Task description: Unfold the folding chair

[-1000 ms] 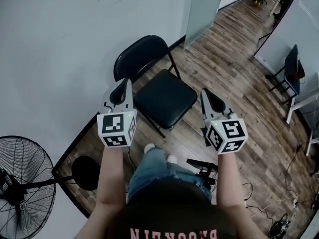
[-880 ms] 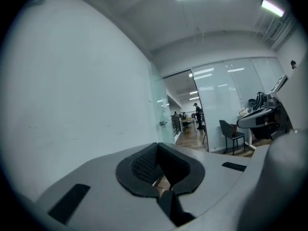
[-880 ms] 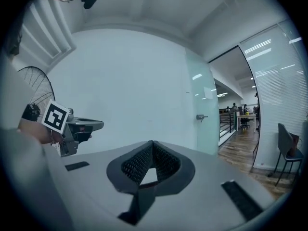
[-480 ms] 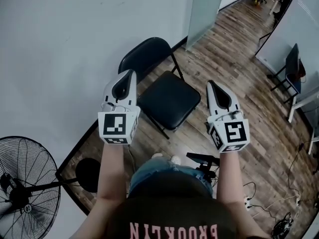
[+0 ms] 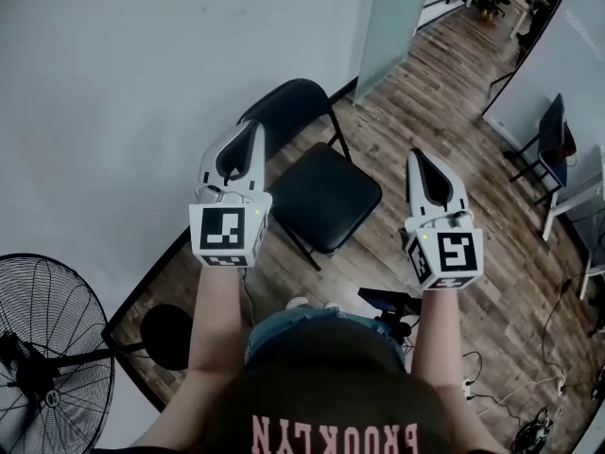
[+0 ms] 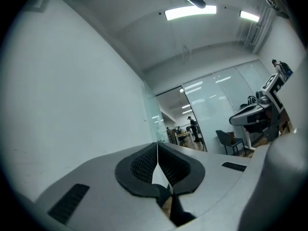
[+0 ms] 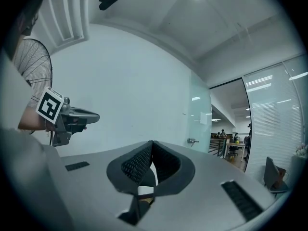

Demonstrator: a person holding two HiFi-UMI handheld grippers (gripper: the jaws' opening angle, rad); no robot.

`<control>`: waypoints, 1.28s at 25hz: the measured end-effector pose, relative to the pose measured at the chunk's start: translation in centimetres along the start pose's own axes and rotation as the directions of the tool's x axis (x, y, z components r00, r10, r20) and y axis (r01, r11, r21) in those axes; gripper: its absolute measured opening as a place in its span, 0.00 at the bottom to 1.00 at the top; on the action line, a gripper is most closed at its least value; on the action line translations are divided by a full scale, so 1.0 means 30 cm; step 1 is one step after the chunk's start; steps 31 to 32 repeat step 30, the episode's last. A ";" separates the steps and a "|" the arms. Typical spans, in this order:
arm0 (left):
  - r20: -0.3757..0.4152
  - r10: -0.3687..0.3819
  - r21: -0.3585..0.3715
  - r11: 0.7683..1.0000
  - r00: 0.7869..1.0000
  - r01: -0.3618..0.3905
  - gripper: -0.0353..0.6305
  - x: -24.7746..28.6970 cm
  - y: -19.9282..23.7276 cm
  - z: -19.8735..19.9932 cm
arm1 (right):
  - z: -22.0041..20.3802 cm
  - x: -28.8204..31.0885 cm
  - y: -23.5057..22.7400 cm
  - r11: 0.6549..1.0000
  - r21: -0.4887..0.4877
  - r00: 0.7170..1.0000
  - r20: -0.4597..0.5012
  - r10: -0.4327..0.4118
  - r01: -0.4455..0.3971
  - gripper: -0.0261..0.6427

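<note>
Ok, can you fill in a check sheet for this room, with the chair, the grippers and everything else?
Surface: wooden floor; the chair stands on it.
Job's things: black folding chair, already unfolded, seat flat, near the wall.
Clutter: small black gadget by the person's feet.
Grippers: left hand-held gripper and right hand-held gripper both shut, holding nothing.
Cables: cables on the floor, lower right.
Surroundings: fan, white wall, glass door, second chair.
</note>
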State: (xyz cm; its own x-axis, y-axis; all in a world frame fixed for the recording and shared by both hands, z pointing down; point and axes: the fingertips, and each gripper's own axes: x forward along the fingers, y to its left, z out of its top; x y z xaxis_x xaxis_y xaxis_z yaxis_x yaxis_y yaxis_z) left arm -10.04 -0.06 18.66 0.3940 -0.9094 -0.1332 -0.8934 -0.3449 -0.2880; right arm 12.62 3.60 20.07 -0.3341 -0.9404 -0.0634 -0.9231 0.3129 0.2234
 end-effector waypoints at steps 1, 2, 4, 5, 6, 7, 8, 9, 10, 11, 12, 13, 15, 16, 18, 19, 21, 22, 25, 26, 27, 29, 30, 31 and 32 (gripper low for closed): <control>0.007 0.002 0.003 1.000 1.000 -0.002 0.06 -0.002 0.006 0.006 | 0.010 0.000 0.001 1.000 -0.008 1.000 0.003 -0.001 0.001 0.04; 0.015 0.004 0.003 1.000 1.000 -0.004 0.06 -0.006 0.011 0.012 | 0.017 0.000 0.003 1.000 -0.016 1.000 0.002 0.000 0.000 0.04; 0.031 0.006 0.001 1.000 0.999 -0.006 0.06 -0.014 0.020 0.023 | 0.026 0.001 0.011 1.000 -0.031 1.000 -0.002 0.003 -0.003 0.04; 0.037 0.006 0.001 1.000 0.999 -0.006 0.06 -0.016 0.024 0.028 | 0.030 0.002 0.015 0.999 -0.040 1.000 -0.003 0.004 -0.004 0.04; 0.041 0.005 0.004 1.000 0.999 -0.005 0.06 -0.018 0.026 0.032 | 0.034 0.003 0.017 0.999 -0.048 1.000 -0.004 0.003 -0.003 0.04; 0.045 0.002 0.006 1.000 0.999 -0.003 0.06 -0.018 0.027 0.035 | 0.039 0.003 0.018 0.999 -0.053 1.000 -0.002 -0.001 0.001 0.04; 0.047 -0.002 0.009 1.000 0.999 0.002 0.06 -0.017 0.027 0.038 | 0.043 0.003 0.016 0.998 -0.056 1.000 0.000 -0.007 0.007 0.04; 0.048 -0.009 0.013 1.000 0.999 0.008 0.06 -0.016 0.027 0.039 | 0.047 0.004 0.014 0.998 -0.055 1.000 0.003 -0.016 0.016 0.04; 0.049 -0.016 0.017 1.000 0.999 0.015 0.06 -0.016 0.028 0.039 | 0.049 0.004 0.012 0.998 -0.053 1.000 0.003 -0.026 0.027 0.04; 0.049 -0.022 0.023 1.000 0.999 0.021 0.06 -0.017 0.030 0.038 | 0.052 0.004 0.009 0.998 -0.051 0.999 0.002 -0.036 0.036 0.04; 0.049 -0.026 0.028 0.999 0.998 0.025 0.06 -0.019 0.032 0.038 | 0.054 0.003 0.006 0.998 -0.050 0.999 0.002 -0.045 0.045 0.04; 0.050 -0.030 0.031 0.999 0.998 0.028 0.06 -0.021 0.033 0.038 | 0.056 0.001 0.002 0.997 -0.050 0.999 0.001 -0.054 0.054 0.04; 0.052 -0.033 0.033 0.999 0.998 0.031 0.06 -0.021 0.036 0.038 | 0.061 -0.006 -0.012 0.996 -0.050 0.997 -0.001 -0.072 0.072 0.04; 0.052 -0.034 0.032 0.999 0.998 0.032 0.06 -0.020 0.036 0.038 | 0.062 -0.010 -0.019 0.996 -0.048 0.997 -0.001 -0.078 0.078 0.04; 0.052 -0.043 0.034 0.999 0.998 0.042 0.06 -0.017 0.030 0.039 | 0.063 -0.016 -0.026 0.995 -0.050 0.997 -0.001 -0.081 0.081 0.04; 0.052 -0.052 0.040 0.998 0.997 0.050 0.06 -0.017 0.024 0.040 | 0.063 -0.018 -0.025 0.995 -0.056 0.997 -0.002 -0.079 0.079 0.04; 0.051 -0.068 0.055 0.996 0.996 0.065 0.06 -0.014 0.011 0.041 | 0.062 -0.022 -0.022 0.995 -0.069 0.997 -0.006 -0.077 0.077 0.04; 0.051 -0.073 0.060 0.996 0.996 0.070 0.06 -0.013 0.006 0.041 | 0.062 -0.024 -0.021 0.994 -0.074 0.997 -0.007 -0.077 0.076 0.04; 0.052 -0.079 0.065 0.995 0.996 0.075 0.06 -0.009 -0.001 0.045 | 0.064 -0.024 -0.023 0.994 -0.085 0.997 -0.008 -0.074 0.073 0.04; 0.052 -0.078 0.066 0.995 0.996 0.074 0.06 -0.008 -0.001 0.047 | 0.067 -0.023 -0.024 0.993 -0.089 0.997 -0.007 -0.073 0.072 0.04; 0.052 -0.076 0.067 0.995 0.996 0.073 0.06 -0.007 0.001 0.048 | 0.070 -0.022 -0.025 0.993 -0.092 0.997 -0.006 -0.072 0.071 0.04; 0.053 -0.073 0.066 0.995 0.996 0.069 0.06 -0.005 0.004 0.052 | 0.074 -0.022 -0.028 0.993 -0.096 0.997 -0.005 -0.074 0.073 0.04; 0.053 -0.071 0.066 0.996 0.996 0.068 0.06 -0.004 0.006 0.053 | 0.076 -0.023 -0.031 0.992 -0.098 0.997 -0.004 -0.075 0.074 0.04; 0.053 -0.071 0.066 0.996 0.996 0.068 0.06 -0.004 0.006 0.053 | 0.076 -0.023 -0.031 0.992 -0.098 0.997 -0.004 -0.075 0.074 0.04; 0.053 -0.071 0.066 0.996 0.996 0.068 0.06 -0.004 0.006 0.053 | 0.076 -0.023 -0.031 0.992 -0.098 0.997 -0.004 -0.075 0.074 0.04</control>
